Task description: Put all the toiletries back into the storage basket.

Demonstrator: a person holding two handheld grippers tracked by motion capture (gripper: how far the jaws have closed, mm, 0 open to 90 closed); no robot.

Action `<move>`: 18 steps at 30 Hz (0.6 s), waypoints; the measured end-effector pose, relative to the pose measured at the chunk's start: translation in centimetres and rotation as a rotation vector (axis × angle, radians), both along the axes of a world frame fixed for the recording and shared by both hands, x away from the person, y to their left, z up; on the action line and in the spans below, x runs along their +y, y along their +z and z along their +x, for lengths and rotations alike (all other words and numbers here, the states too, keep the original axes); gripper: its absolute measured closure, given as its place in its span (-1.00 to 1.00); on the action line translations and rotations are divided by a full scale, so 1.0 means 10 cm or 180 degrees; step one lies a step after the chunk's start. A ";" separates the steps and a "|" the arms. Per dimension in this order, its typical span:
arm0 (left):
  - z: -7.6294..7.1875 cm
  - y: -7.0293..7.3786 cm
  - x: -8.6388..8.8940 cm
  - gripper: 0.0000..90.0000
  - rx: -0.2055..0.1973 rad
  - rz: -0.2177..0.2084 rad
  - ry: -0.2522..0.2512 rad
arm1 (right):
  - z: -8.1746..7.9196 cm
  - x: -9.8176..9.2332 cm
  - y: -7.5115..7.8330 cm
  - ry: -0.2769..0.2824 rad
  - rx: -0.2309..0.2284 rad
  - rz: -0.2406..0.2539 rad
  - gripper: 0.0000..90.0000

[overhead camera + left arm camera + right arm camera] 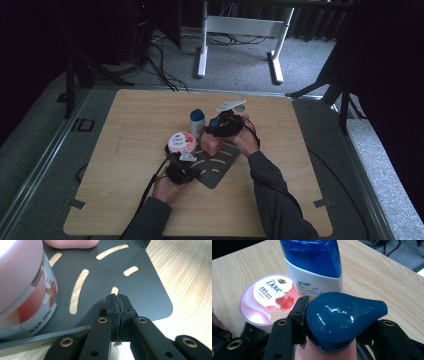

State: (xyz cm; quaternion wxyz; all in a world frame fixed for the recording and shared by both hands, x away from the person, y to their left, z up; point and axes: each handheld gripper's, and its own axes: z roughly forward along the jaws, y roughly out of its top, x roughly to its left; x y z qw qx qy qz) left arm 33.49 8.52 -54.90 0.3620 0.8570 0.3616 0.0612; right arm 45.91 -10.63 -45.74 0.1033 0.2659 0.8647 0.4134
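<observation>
Here the pink bottle point(211, 142) with its glossy dark-blue teardrop cap point(342, 317) sits on the flat black slotted plate point(140, 277), the right gripper point(223, 125) reaching in from the right with its fingers clamped on the cap. The left gripper point(120, 308), held low and level, has its fingers pressed together on the plate's near edge. Beside it stand a round Dove tub point(268, 298) and a smooth blue-and-white bottle point(317, 267), all on the wood-grain bench point(130, 120).

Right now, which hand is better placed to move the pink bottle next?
Right. Its fingers already clamp the pink bottle at its blue cap, while the left gripper is shut on the black slotted plate.
</observation>
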 end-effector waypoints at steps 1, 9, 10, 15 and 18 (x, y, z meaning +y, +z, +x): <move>0.00 0.00 0.00 0.97 0.0001 0.0000 0.0001 | 0.00 0.00 0.00 0.0002 0.0001 0.0002 0.18; 0.00 0.00 0.00 0.97 -0.0003 0.0001 0.0003 | 0.01 -0.01 -0.01 0.0010 -0.0002 0.0027 0.18; 0.00 0.00 0.00 0.97 -0.0003 0.0001 0.0003 | 0.01 -0.01 -0.01 0.0013 -0.0003 0.0034 0.18; 0.00 0.00 0.00 0.97 -0.0001 -0.0007 0.0005 | 0.03 -0.01 -0.01 0.0021 -0.0018 0.0036 0.18; 0.00 0.00 0.00 0.98 0.0002 -0.0011 0.0004 | 0.04 -0.01 -0.02 0.0004 -0.0036 0.0036 0.18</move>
